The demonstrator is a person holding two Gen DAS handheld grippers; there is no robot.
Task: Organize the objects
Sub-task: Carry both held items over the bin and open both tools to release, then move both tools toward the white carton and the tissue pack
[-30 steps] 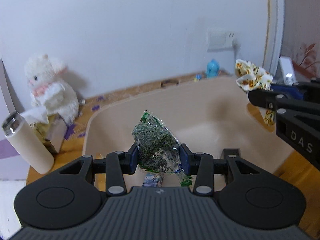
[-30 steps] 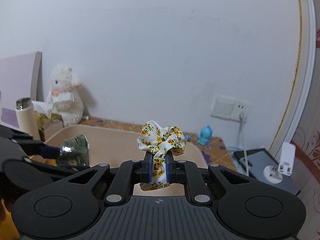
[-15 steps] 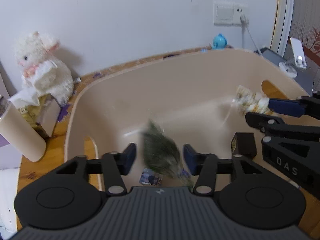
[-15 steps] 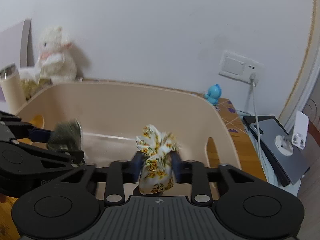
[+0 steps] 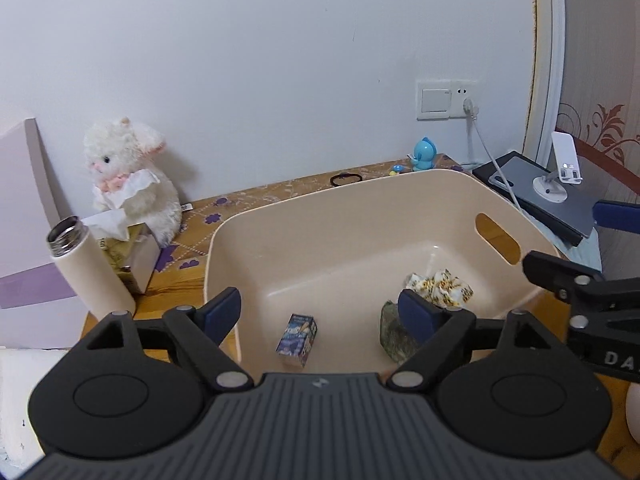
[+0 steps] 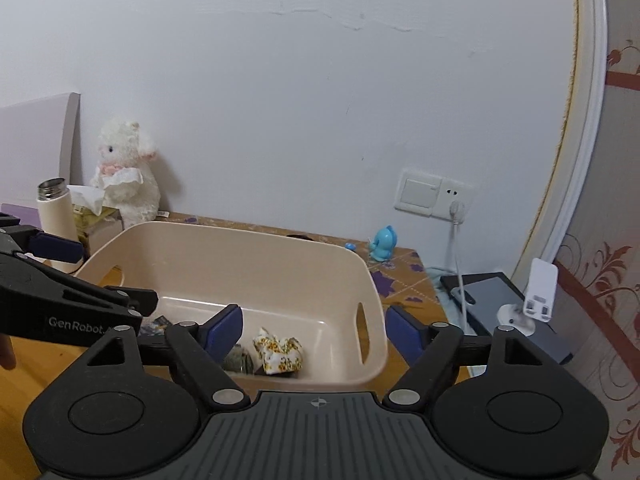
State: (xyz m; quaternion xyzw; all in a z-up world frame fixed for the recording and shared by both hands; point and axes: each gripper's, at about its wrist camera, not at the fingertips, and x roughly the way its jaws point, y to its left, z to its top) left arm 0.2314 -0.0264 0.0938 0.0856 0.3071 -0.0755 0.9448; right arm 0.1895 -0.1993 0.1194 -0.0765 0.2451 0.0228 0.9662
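Note:
A beige plastic bin [image 5: 304,216] [image 6: 224,240] stands on the wooden table. On its floor lie a floral fabric scrunchie [image 5: 442,292] [image 6: 278,352], a green snack packet [image 5: 394,338] [image 6: 238,358] and a small blue carton [image 5: 297,334]. My left gripper [image 5: 322,312] is open and empty above the bin's near edge. My right gripper [image 6: 314,330] is open and empty above the bin's near right corner. Each gripper shows at the edge of the other's view.
A white plush sheep [image 5: 132,176], a tissue box [image 5: 128,252] and a cream flask [image 5: 86,268] stand left of the bin. Behind it lie a black hair tie [image 5: 346,179] and a blue toy [image 5: 424,155]. A tablet [image 5: 552,196] with phone stand [image 5: 560,172] lies right.
Both grippers opened and dropped their loads: the green packet and the floral scrunchie fell into the bin. Both grippers then pulled up and back from the bin.

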